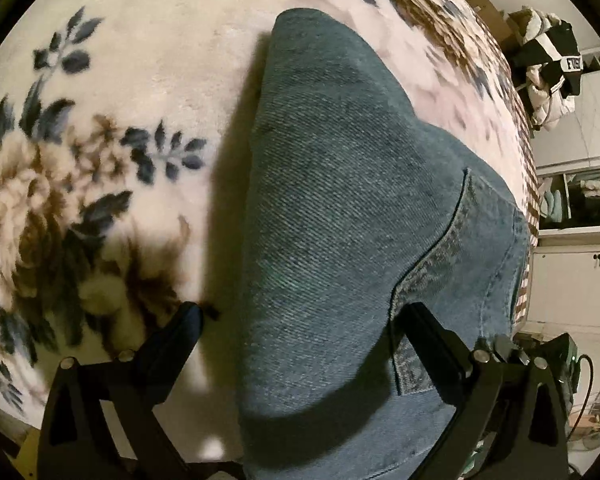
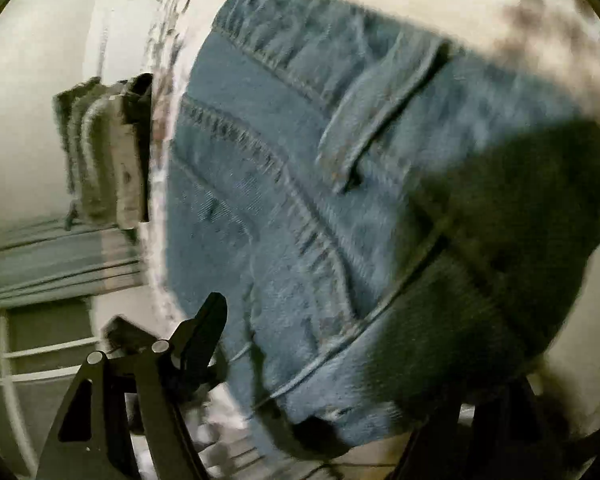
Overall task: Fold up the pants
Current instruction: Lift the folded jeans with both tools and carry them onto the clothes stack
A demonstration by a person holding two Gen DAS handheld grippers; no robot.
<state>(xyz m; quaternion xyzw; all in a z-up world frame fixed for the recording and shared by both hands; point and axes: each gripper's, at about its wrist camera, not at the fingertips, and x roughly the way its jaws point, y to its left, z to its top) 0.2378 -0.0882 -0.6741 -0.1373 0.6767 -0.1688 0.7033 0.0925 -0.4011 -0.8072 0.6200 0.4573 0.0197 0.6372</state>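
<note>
Left gripper (image 1: pixel 304 312): black fingers spread wide, one tip over the blanket on the left, the other lying against the denim beside a back pocket; nothing is pinched.
Pants (image 1: pixel 340 220): blue jeans, folded into a thick bundle, lying on the blanket and running away from the camera through the gap between the left fingers; the far end narrows to a rounded corner.
Pocket (image 1: pixel 452 248): stitched back pocket on the right side of the bundle, its lower corner touching the right-hand finger.
Blanket (image 1: pixel 148 80): cream plush with brown roses and dark blue leaves, under the jeans.
Right gripper (image 2: pixel 332 344): only the left-hand finger (image 2: pixel 204 328) shows clearly, just beside the denim edge; the other side is lost in dark shadow, so whether the jaws are spread or closed cannot be told.
Pants in the right view (image 2: pixel 284 152): waistband, belt loop and double-stitched seam fill the frame, heavily blurred, with a dark shadow across the lower right.
Writing: white letters "FUE" on a black band of the striped garment (image 1: pixel 556 60) piled beyond the bed; the remainder is cut off.
</note>
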